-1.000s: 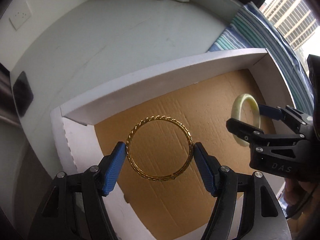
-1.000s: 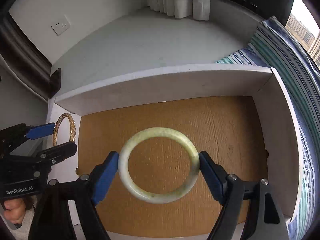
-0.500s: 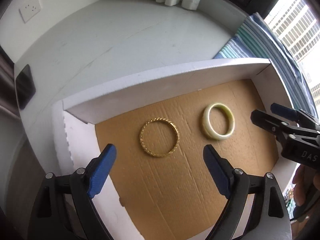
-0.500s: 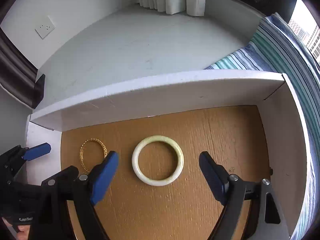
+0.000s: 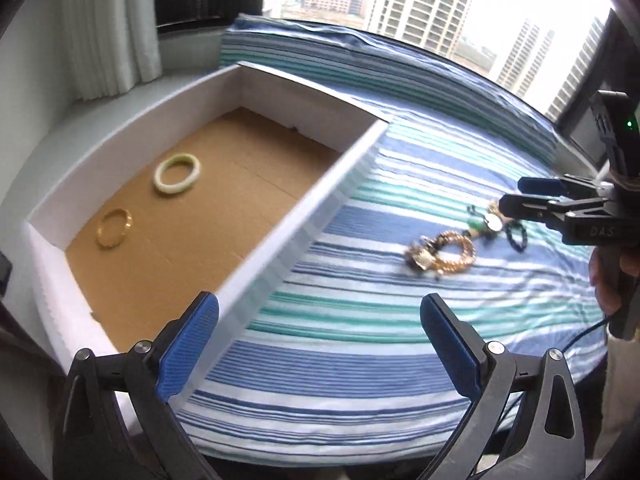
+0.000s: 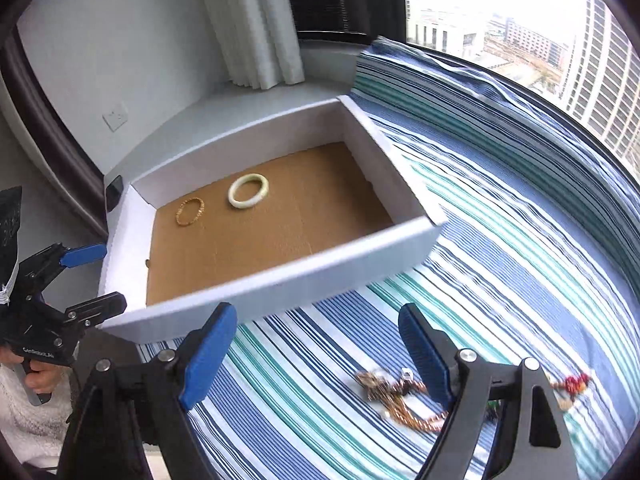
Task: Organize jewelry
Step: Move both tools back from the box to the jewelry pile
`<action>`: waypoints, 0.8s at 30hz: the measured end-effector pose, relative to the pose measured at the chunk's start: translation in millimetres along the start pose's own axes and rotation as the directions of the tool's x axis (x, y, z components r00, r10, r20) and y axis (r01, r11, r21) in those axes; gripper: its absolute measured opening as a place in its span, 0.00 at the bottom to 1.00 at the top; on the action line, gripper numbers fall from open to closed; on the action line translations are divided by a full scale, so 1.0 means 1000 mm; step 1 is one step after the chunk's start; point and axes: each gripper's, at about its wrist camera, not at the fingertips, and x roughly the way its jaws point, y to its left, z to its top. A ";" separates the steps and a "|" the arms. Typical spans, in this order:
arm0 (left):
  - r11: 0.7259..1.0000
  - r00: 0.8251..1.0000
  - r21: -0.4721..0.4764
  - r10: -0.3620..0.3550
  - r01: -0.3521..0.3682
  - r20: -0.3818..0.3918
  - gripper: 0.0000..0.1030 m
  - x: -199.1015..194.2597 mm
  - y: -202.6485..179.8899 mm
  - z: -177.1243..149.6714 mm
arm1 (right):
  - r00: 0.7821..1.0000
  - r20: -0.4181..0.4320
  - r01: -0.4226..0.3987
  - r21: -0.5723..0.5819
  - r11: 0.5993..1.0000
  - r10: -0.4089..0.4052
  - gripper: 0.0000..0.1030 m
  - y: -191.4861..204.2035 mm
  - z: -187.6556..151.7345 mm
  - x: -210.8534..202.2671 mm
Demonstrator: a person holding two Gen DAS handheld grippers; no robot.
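Observation:
A gold bangle [image 5: 114, 227] and a pale green jade bangle [image 5: 177, 172] lie apart on the brown floor of a white-walled box [image 5: 308, 220]; both show in the right wrist view too, the gold bangle [image 6: 190, 211] and the jade bangle [image 6: 248, 191]. A pile of gold chains and beads [image 5: 444, 254] lies on the striped cloth; it also shows in the right wrist view [image 6: 400, 400]. My left gripper [image 5: 320, 352] is open and empty over the box's near wall. My right gripper [image 6: 316, 356] is open and empty, just above the pile.
The blue, teal and white striped cloth [image 5: 360, 360] covers the surface to the right of the box. A white ledge [image 6: 208, 116] with curtains and a wall socket lies behind the box. A window with tower blocks is beyond.
Both grippers opened and dropped their bangles into the box, then pulled back and swung right towards the striped cloth. The jewelry pile has come into view.

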 end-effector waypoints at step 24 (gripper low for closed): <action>0.984 0.984 0.149 0.116 -0.095 -0.137 1.00 0.145 -0.099 -0.082 | 0.947 -0.145 0.319 0.342 0.884 -0.286 0.83 -0.077 -0.247 0.051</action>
